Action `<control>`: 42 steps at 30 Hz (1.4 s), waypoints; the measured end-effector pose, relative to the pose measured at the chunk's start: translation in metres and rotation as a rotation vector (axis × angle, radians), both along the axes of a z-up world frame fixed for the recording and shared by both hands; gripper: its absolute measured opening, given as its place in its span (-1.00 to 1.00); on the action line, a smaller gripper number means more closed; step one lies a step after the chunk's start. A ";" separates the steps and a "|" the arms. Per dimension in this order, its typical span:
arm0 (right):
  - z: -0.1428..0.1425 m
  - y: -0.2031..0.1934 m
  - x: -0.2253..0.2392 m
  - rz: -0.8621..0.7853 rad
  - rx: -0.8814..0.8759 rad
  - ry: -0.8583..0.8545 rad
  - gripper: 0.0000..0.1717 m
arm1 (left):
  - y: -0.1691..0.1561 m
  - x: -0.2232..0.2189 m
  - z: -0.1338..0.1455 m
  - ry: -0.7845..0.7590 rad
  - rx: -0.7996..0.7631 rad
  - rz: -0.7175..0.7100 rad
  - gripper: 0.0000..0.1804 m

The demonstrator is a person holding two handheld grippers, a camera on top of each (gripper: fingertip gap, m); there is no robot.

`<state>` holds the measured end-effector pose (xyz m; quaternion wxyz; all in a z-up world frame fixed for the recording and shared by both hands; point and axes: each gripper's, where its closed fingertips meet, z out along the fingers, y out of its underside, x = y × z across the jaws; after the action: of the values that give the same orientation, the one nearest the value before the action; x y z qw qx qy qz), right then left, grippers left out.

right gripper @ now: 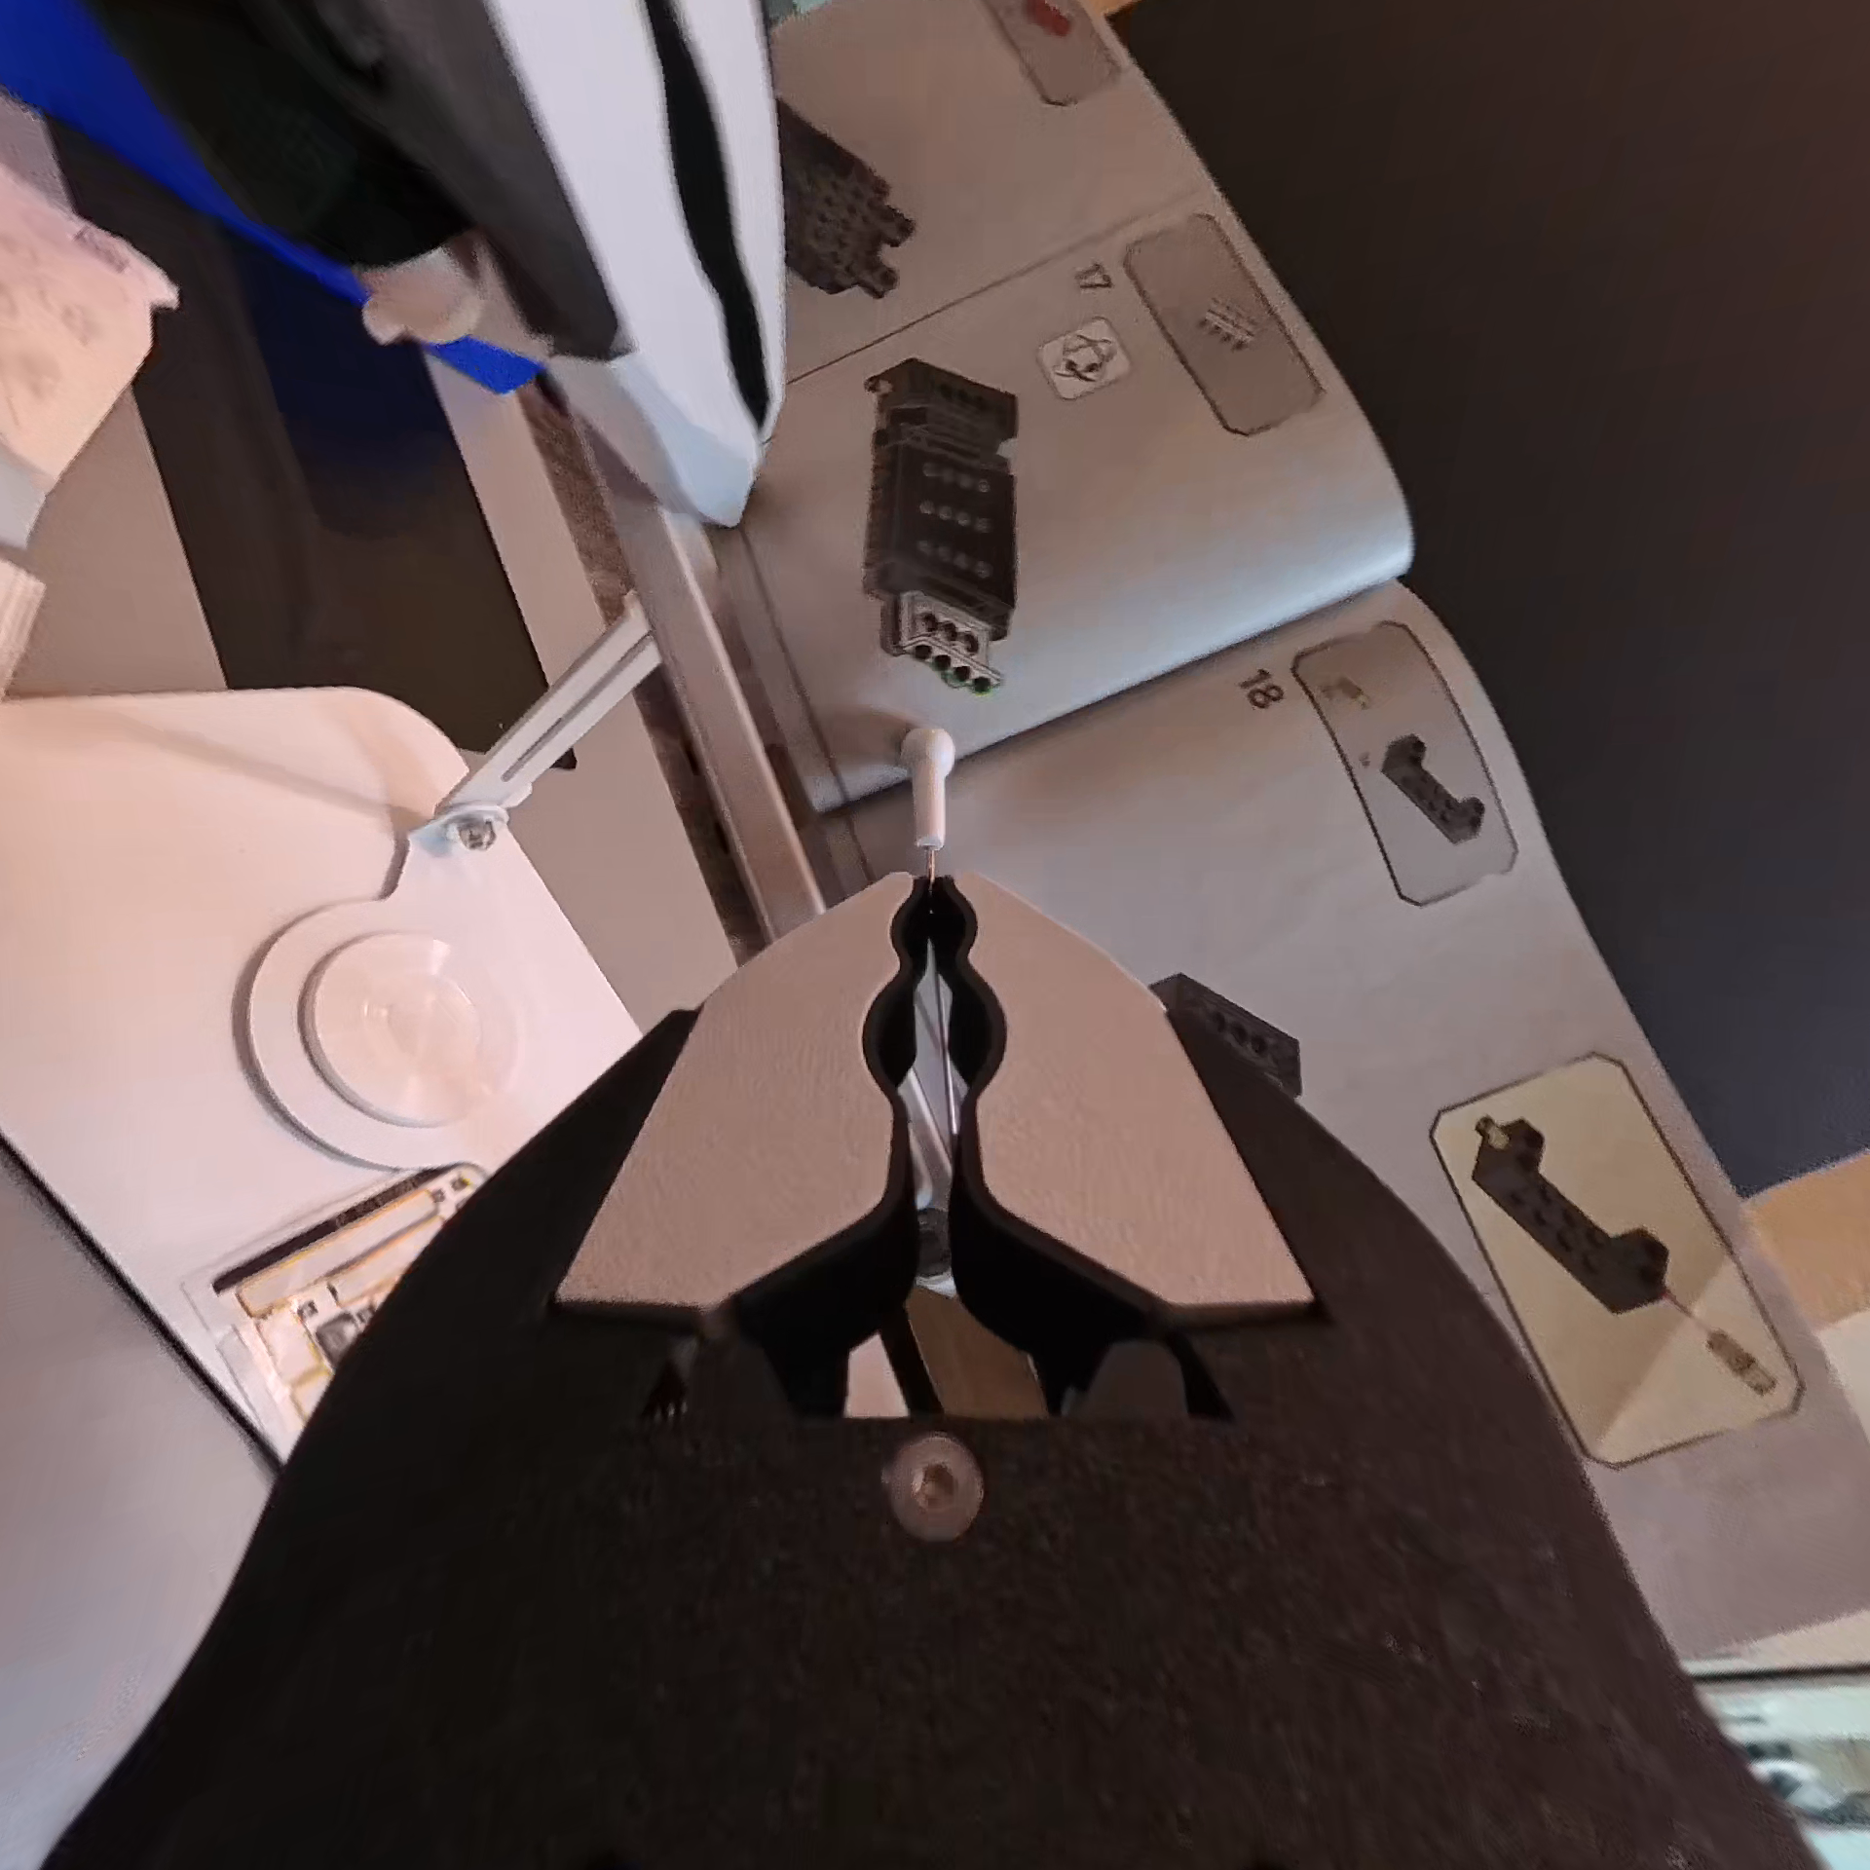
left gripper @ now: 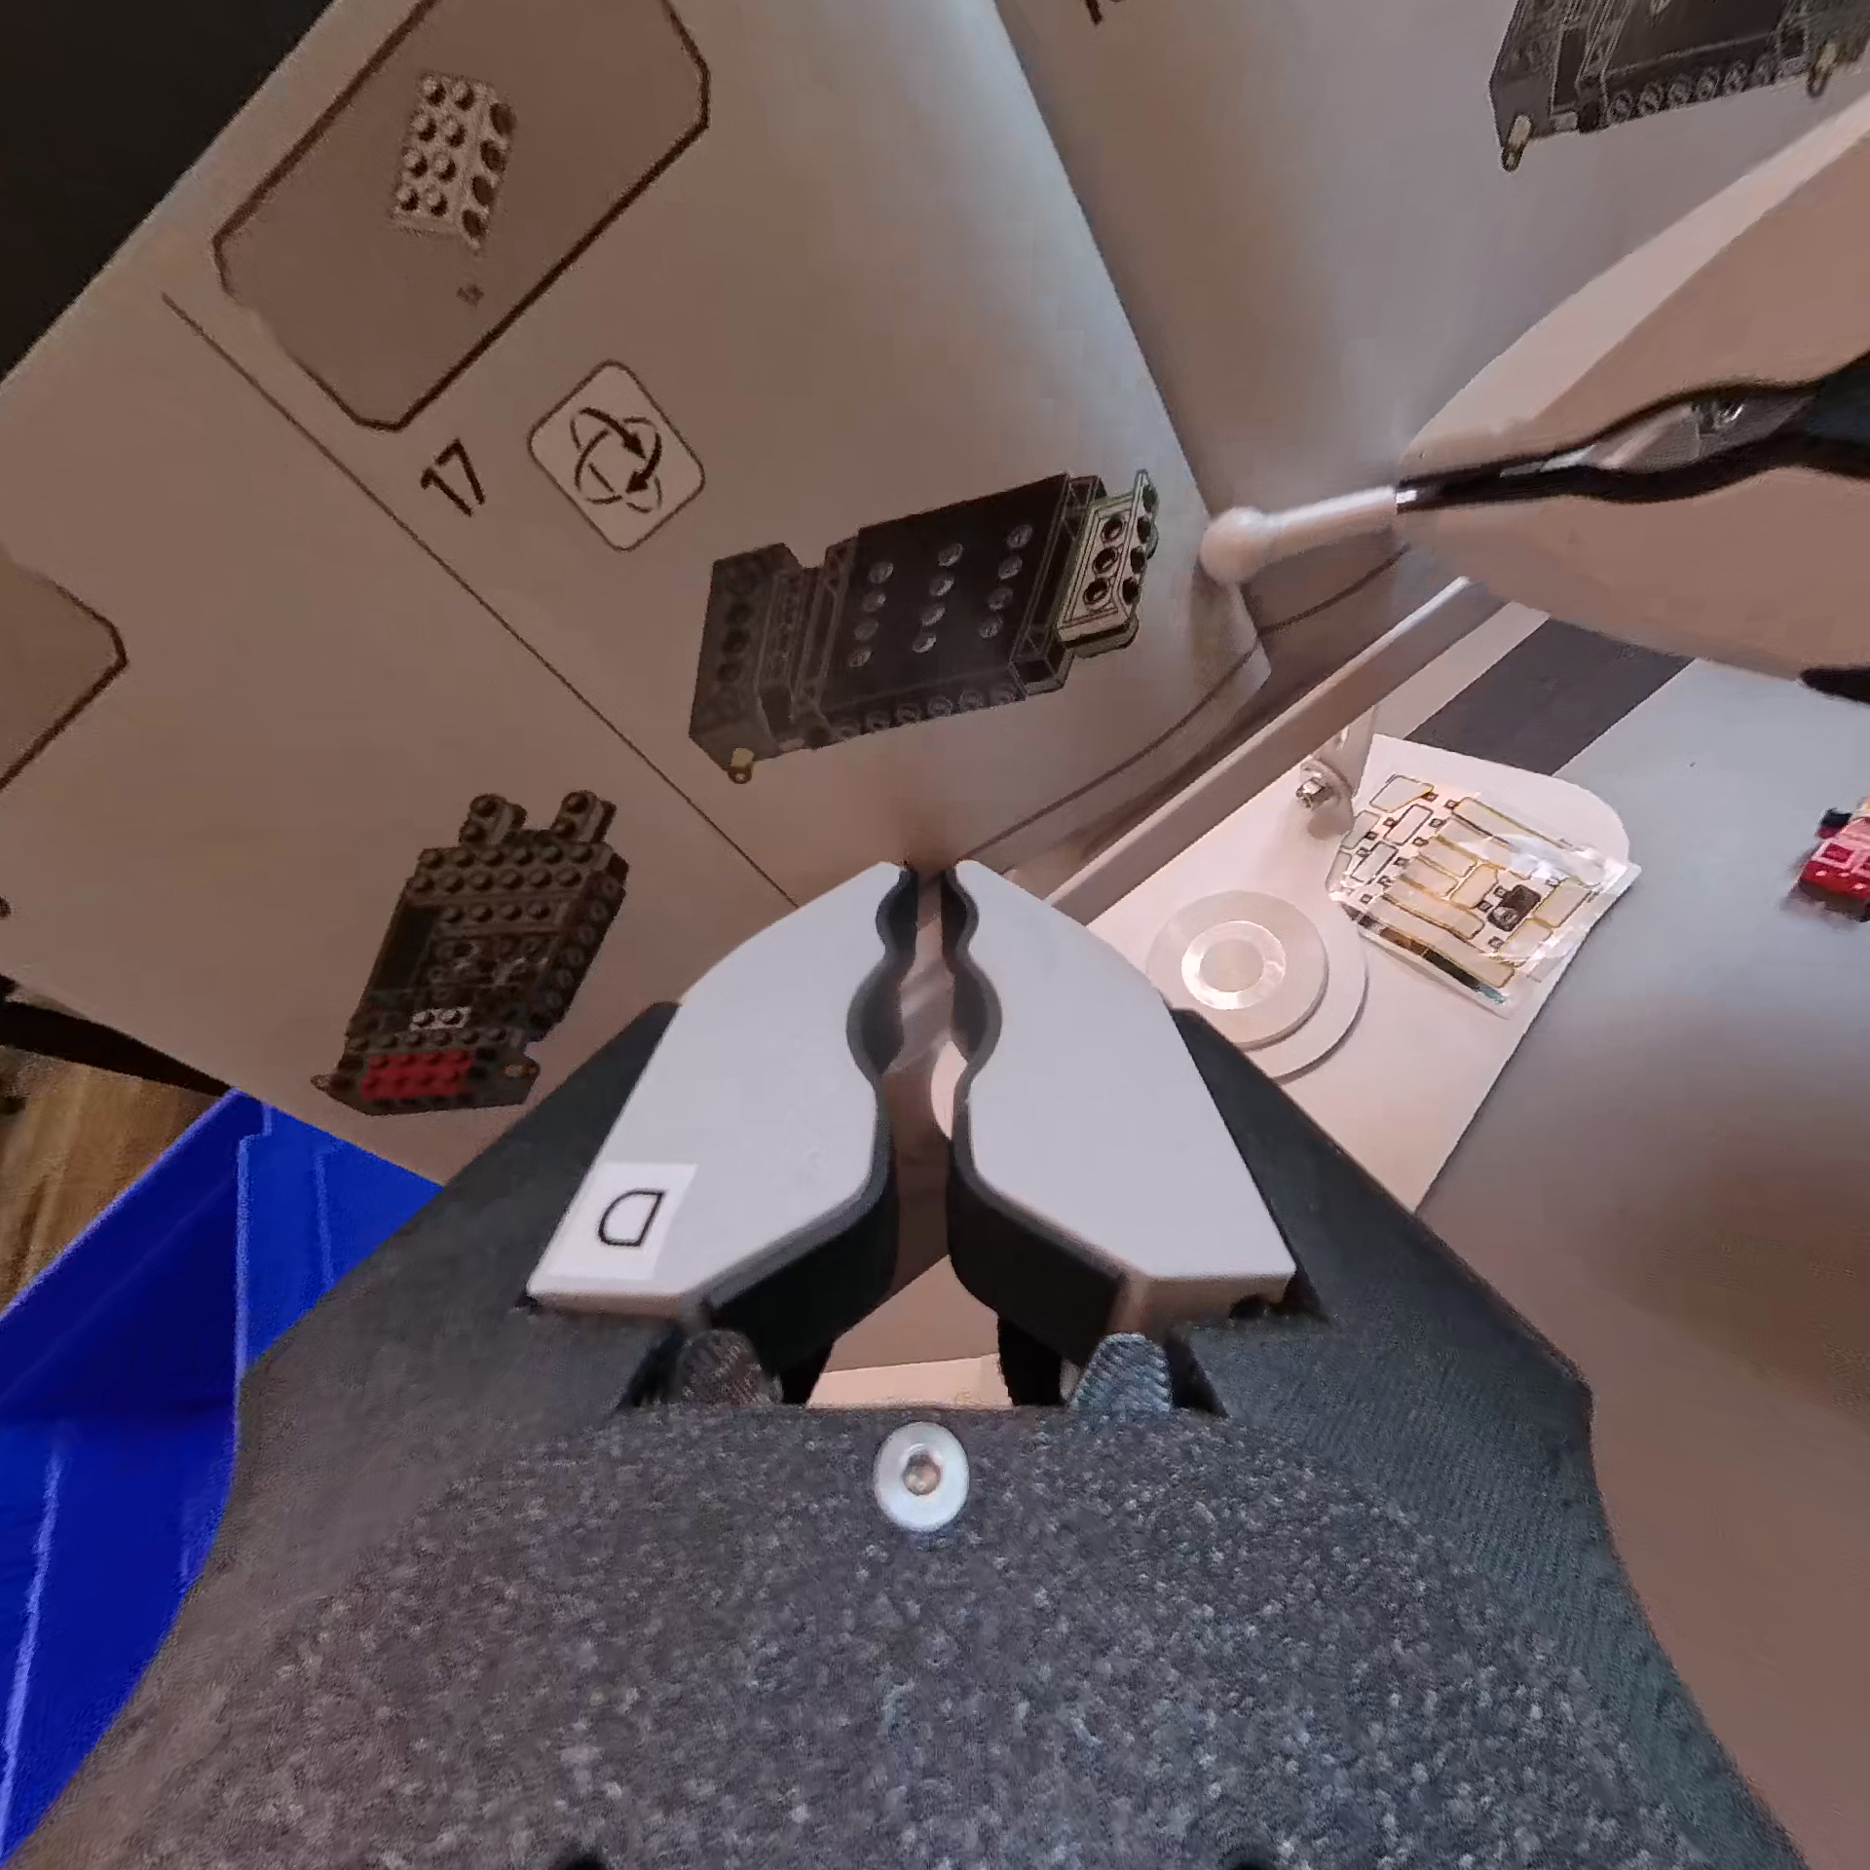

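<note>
An open brick-building instruction booklet (left gripper: 810,304) leans on a stand. My left gripper (left gripper: 928,872) is shut on the lower edge of its left page, which puckers at the fingertips. It also shows in the right wrist view (right gripper: 734,496), with its tip at the page's foot. My right gripper (right gripper: 936,882) is shut on the thin wire of the stand's page holder, just below the holder's white cap (right gripper: 926,779). The cap rests on the booklet near the fold. In the left wrist view the right gripper (left gripper: 1417,486) shows at the upper right, with the cap (left gripper: 1240,531) sticking out of it.
The stand's white base (left gripper: 1437,1093) carries a clear disc (left gripper: 1229,961) and a bagged sticker sheet (left gripper: 1457,890). A red brick piece (left gripper: 1842,860) lies at the far right. A blue bin (left gripper: 121,1366) stands at the lower left. A black brick (right gripper: 1229,1032) lies beside my right finger. Across from one pair of fingers to the other is roughly 10 centimetres.
</note>
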<state>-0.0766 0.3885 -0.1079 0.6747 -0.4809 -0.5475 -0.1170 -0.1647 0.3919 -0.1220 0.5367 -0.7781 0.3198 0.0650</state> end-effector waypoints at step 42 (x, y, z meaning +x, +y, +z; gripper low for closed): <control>-0.040 -0.191 0.126 0.007 -0.611 0.721 -1.00 | -0.213 0.049 -0.061 -0.489 -0.083 -0.270 -0.84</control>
<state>0.0493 0.1972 -0.1476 0.6500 -0.6653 -0.2892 0.2263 -0.1159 0.1784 -0.1833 0.5696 -0.7423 0.2838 -0.2100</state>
